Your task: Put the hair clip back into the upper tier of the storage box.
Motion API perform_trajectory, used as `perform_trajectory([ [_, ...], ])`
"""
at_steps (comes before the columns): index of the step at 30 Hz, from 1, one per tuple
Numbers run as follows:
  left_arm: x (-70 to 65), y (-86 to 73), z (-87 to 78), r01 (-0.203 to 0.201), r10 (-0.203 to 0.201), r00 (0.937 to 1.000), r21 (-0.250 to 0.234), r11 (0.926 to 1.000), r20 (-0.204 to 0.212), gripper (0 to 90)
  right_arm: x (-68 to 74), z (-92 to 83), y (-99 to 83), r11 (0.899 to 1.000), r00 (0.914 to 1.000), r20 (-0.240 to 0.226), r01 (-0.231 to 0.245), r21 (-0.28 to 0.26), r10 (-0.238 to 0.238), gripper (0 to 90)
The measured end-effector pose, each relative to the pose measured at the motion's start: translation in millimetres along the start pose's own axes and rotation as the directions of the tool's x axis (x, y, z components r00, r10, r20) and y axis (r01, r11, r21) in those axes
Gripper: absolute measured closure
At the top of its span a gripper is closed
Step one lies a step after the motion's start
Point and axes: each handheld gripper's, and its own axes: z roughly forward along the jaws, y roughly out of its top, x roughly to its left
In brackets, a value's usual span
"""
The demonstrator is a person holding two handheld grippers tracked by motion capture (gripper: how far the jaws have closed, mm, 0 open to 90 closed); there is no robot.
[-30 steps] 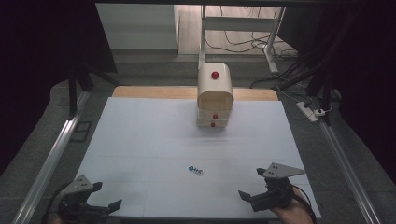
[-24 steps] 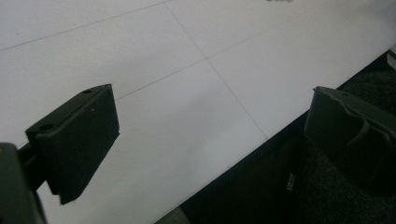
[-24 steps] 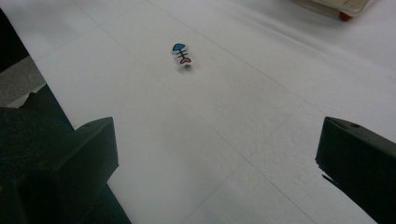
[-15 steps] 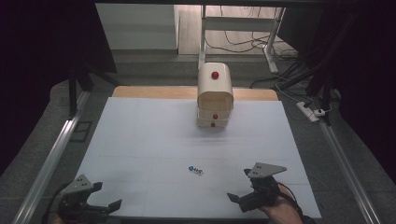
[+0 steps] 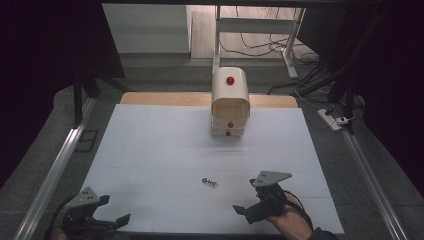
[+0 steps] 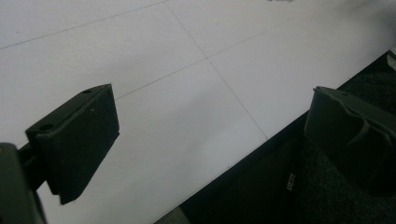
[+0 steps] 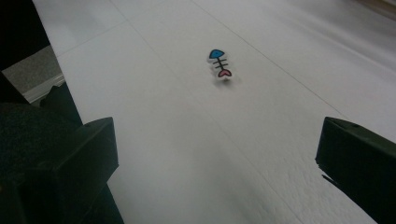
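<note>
White table [image 5: 150,150] holds a fishbone-printed tag [image 7: 220,64], no legible writing; both grippers [image 5: 250,209] [image 5: 107,225] gape empty.

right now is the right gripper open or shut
Open. In the right gripper view the right gripper has its two black jaws set wide apart, nothing between them, with the fishbone eraser lying ahead on the white table.

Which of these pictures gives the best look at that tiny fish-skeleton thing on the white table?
The right gripper view: the fish-bone piece lies ahead of the open jaws, its blue head and pink tail clear. The high view shows it as a small speck.
</note>
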Motion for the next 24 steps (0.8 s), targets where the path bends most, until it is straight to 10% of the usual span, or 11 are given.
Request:
perform_trajectory([
  [24, 0.6, 0.0, 0.0, 0.0, 0.0, 1.0, 0.001, 1.0, 0.002, 3.0, 1.6, 46.8, 25.9, 0.994, 0.9975, 0.001, 0.071, 0.082, -0.071, 0.0],
])
